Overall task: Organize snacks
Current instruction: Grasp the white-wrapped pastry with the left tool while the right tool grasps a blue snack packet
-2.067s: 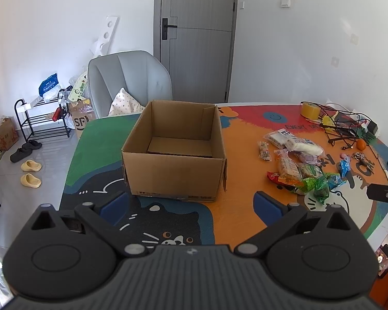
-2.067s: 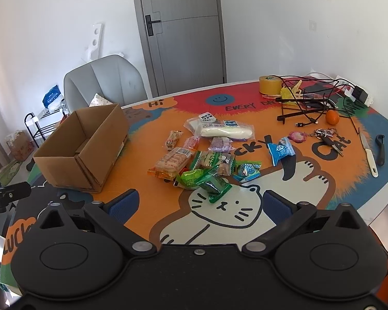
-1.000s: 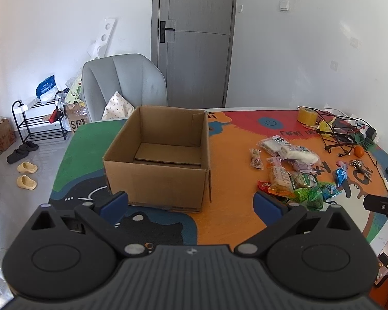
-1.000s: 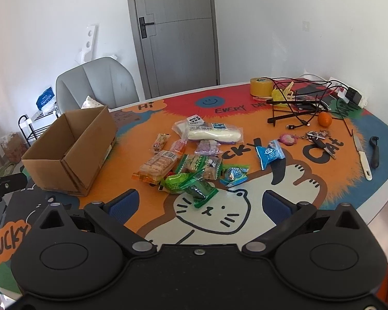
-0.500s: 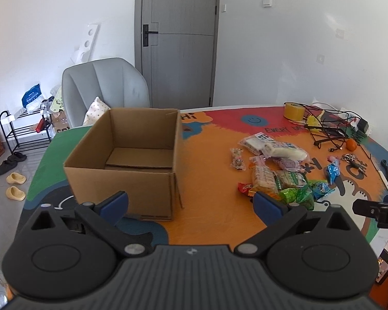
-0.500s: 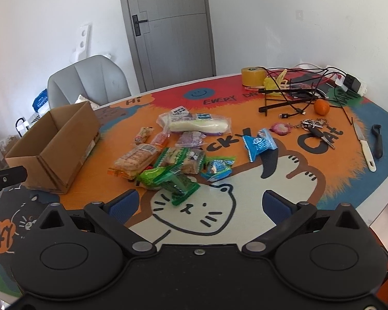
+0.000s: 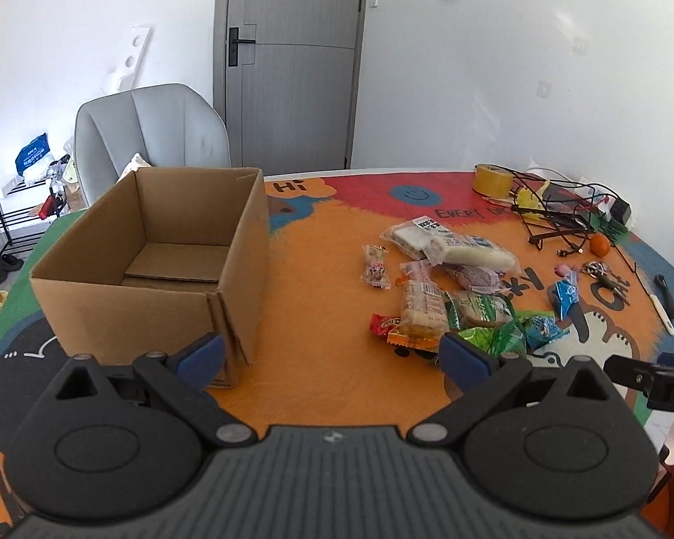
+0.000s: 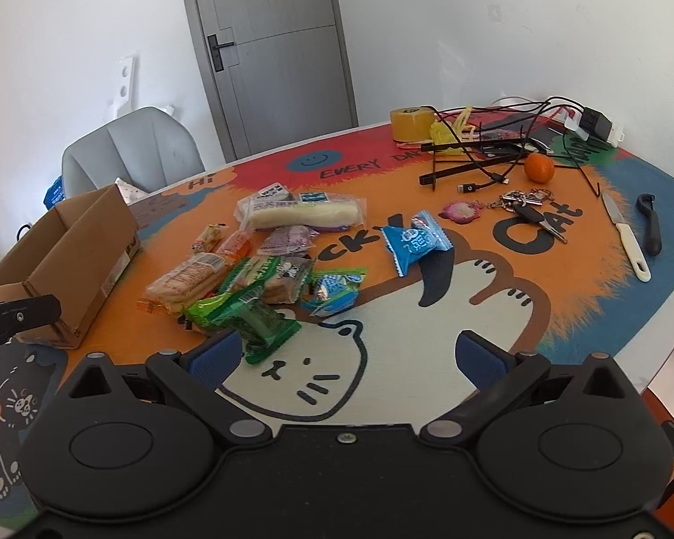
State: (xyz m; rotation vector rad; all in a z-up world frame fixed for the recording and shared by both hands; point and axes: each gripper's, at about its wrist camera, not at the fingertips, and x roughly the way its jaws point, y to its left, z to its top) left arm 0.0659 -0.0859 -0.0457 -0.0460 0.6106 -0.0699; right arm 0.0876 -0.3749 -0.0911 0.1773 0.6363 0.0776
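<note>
A heap of wrapped snacks (image 8: 265, 265) lies in the middle of the tabletop (image 8: 427, 350), on an orange patch of its cartoon-cat cover. A long clear bag with a white roll (image 8: 301, 214) lies at the far side; nearer are a purple packet (image 8: 287, 239), a clear pack of brown biscuits (image 8: 188, 279), crinkled green packets (image 8: 242, 314) and a small blue-and-green one (image 8: 334, 289). A blue packet (image 8: 415, 242) with white characters too small to read lies apart to the right of the heap. An open cardboard box (image 7: 157, 265) stands upright to the left of the snacks, nothing in it. The cover reads "Hi", "EVERY DA…" and "CAT". The left hand-held gripper (image 7: 330, 355) hangs above the near edge by the box corner, fingers wide apart, holding nothing. The right hand-held gripper (image 8: 346, 355) hangs over the white cat face, likewise spread, its left finger (image 8: 215, 355) close to the green packets.
</note>
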